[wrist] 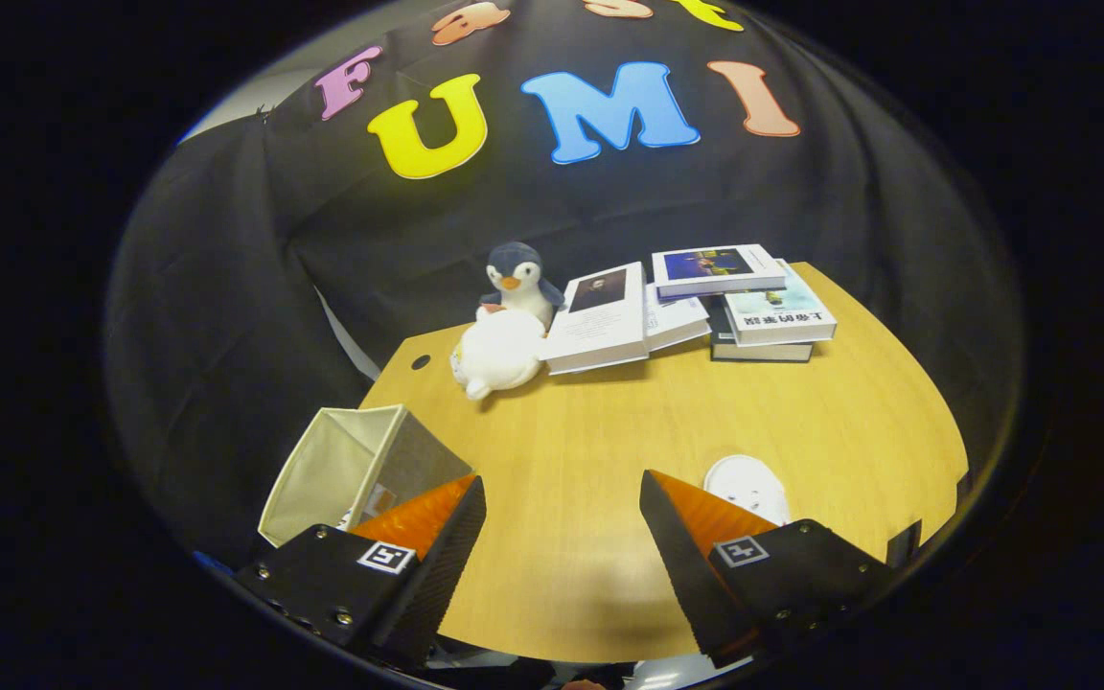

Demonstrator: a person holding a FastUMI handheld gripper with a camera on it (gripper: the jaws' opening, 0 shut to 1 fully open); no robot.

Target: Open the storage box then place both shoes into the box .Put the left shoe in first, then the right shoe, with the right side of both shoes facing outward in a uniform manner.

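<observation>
My gripper [562,537] hangs over the light wooden table [609,431], fingers spread wide, nothing between them. Beige fabric storage box [351,470] sits open at the table's near left corner, just beyond my left finger. White perforated shoe [748,487] peeks out behind my right finger. Far side: plush penguin [517,283], white plush toy [497,353], stack of books [705,307].

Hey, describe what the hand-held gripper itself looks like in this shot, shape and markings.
The hand-held gripper has two wedge-shaped fingers that taper forward, their inner faces finely ribbed. Each sits in a blocky mount fastened with small screws, and each mount carries a small square black-and-white marker tag on top. The fingers stand apart, open, over the wooden table. No cables are visible.
</observation>
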